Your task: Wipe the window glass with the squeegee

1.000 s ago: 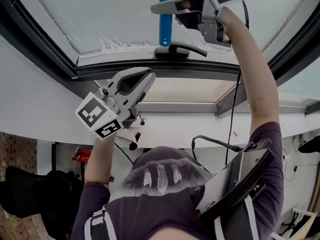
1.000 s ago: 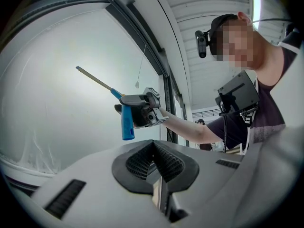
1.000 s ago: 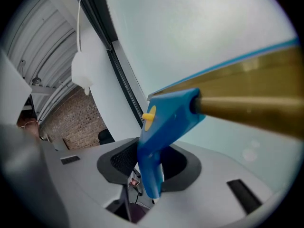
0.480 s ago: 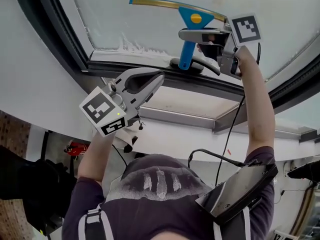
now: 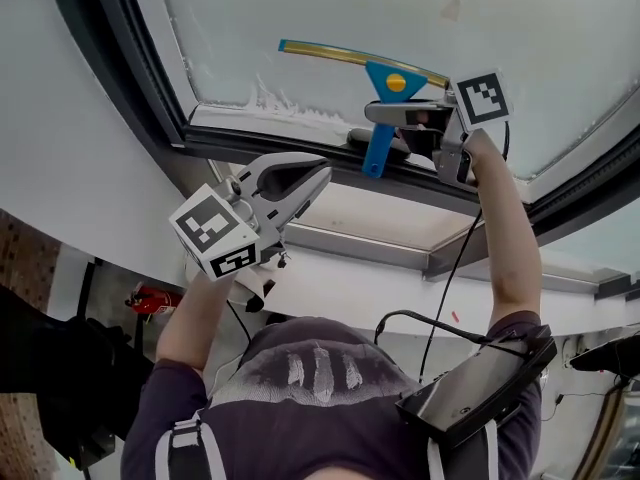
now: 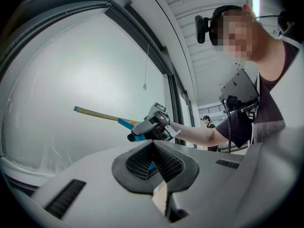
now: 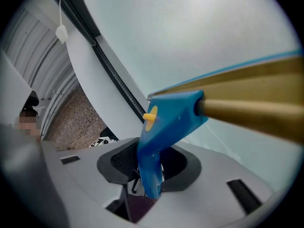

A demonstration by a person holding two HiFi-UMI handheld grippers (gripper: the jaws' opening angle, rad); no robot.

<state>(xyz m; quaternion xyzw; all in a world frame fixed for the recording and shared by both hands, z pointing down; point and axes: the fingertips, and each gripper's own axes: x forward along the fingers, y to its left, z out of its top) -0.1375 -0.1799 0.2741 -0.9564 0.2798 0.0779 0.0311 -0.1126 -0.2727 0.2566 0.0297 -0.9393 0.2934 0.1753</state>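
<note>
Only its own view — close in — shows right gripper clamping squeegee.

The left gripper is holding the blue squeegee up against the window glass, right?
Not quite. It is the right gripper that holds the blue squeegee against the window glass. The right gripper view shows the blue handle clamped between its jaws. The left gripper is shut and empty, below the window.
</note>
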